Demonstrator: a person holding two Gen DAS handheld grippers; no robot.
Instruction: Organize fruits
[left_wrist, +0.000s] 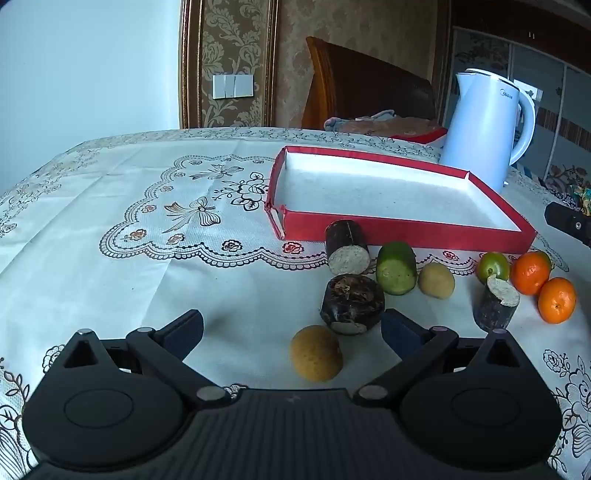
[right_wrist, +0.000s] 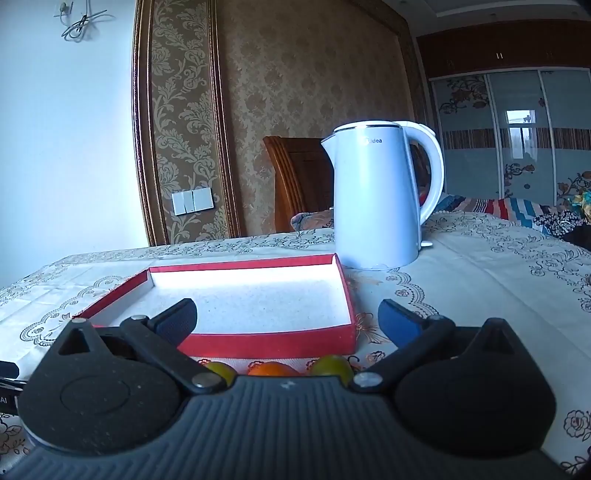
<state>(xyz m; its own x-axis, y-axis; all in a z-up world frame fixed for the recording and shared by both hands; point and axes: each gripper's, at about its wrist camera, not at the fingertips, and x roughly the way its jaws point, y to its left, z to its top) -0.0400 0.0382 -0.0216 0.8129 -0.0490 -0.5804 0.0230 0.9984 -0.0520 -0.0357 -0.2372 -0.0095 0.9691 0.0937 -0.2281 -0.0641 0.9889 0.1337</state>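
A shallow red box (left_wrist: 406, 230) with a white floor lies on the tablecloth, nothing in it. In front of it lie several pieces: a dark sugarcane chunk (left_wrist: 347, 247), a second dark chunk (left_wrist: 351, 304), a third (left_wrist: 495, 304), a green cut piece (left_wrist: 396, 267), a yellowish fruit (left_wrist: 436, 280), a round yellow fruit (left_wrist: 316, 352), a green fruit (left_wrist: 491, 266) and two oranges (left_wrist: 530, 273) (left_wrist: 556, 300). My left gripper (left_wrist: 291, 334) stands open just above the yellow fruit. My right gripper (right_wrist: 288, 319) is open before the red box (right_wrist: 266, 343); an orange (right_wrist: 271, 368) peeks under it.
A white electric kettle (left_wrist: 487, 125) (right_wrist: 376, 199) stands behind the box at the right. A patterned tablecloth (left_wrist: 147, 258) covers the table. A wooden chair back (left_wrist: 362, 85) stands beyond the far edge. The other gripper's tip (left_wrist: 567, 221) shows at the right edge.
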